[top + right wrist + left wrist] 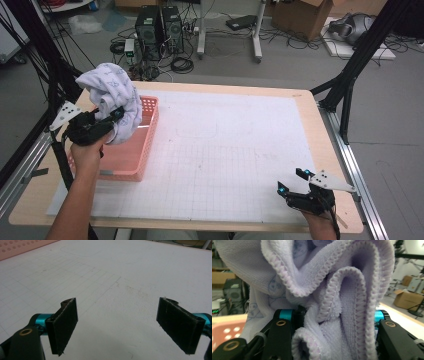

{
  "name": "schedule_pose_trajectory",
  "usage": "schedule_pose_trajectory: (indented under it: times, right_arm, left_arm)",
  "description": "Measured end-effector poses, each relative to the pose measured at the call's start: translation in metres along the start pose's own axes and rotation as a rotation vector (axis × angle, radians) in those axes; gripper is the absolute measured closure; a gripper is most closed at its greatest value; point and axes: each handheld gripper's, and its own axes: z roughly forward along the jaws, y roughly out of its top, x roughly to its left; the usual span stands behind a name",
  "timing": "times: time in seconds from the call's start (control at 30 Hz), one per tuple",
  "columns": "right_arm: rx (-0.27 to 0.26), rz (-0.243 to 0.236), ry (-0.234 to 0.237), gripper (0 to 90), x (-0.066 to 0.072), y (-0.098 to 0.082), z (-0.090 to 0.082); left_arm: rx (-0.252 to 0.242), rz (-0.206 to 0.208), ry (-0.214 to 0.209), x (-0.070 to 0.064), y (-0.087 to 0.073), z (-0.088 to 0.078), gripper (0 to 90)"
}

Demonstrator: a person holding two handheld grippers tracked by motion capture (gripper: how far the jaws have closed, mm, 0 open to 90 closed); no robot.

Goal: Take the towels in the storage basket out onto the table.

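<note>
While our right gripper (292,181) waits at the table's (300,107) near edge with jaws apart and empty, our left gripper (111,119) holds the bunched towel (112,90) clamped above the pink basket (149,131), so we judge lowering and release come next.

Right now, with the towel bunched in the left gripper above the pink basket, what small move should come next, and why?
Probably carry the towel sideways over the bare mat: the left gripper holds it above the basket, and the right gripper waits open there to take a corner.
</note>
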Motion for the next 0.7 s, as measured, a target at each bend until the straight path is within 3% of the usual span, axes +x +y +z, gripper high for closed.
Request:
schedule_pose_trajectory:
  times: [0.27,0.3,0.33,0.37,0.43,0.67,0.7]
  right_arm:
    - [0.002,-0.002,0.002,16.2,0.001,0.0,0.001]
    - [0.003,0.001,0.004,16.1,0.001,0.0,0.001]
    - [0.003,0.002,0.004,16.2,0.001,0.0,0.001]
    - [0.004,0.001,0.003,16.2,0.001,0.0,0.001]
    - [0.005,0.002,0.003,16.2,0.001,0.0,0.001]
    - [-0.003,-0.005,0.003,16.1,0.0,0.0,0.0]
    - [-0.001,-0.004,0.003,16.2,0.0,0.0,0.0]
  left_arm:
    - [-0.058,0.028,-0.126,-0.02,0.01,0.003,54.0]
    - [-0.058,0.028,-0.126,-0.02,0.01,0.003,54.0]
    - [-0.067,0.036,-0.163,-0.028,0.013,0.005,54.0]
    - [-0.067,0.036,-0.163,-0.028,0.013,0.005,54.0]
    - [-0.078,0.032,-0.206,-0.034,0.014,0.007,54.0]
    - [-0.088,0.059,-0.32,-0.063,0.016,0.017,54.0]
    - [-0.085,0.071,-0.358,-0.074,0.015,0.019,54.0]
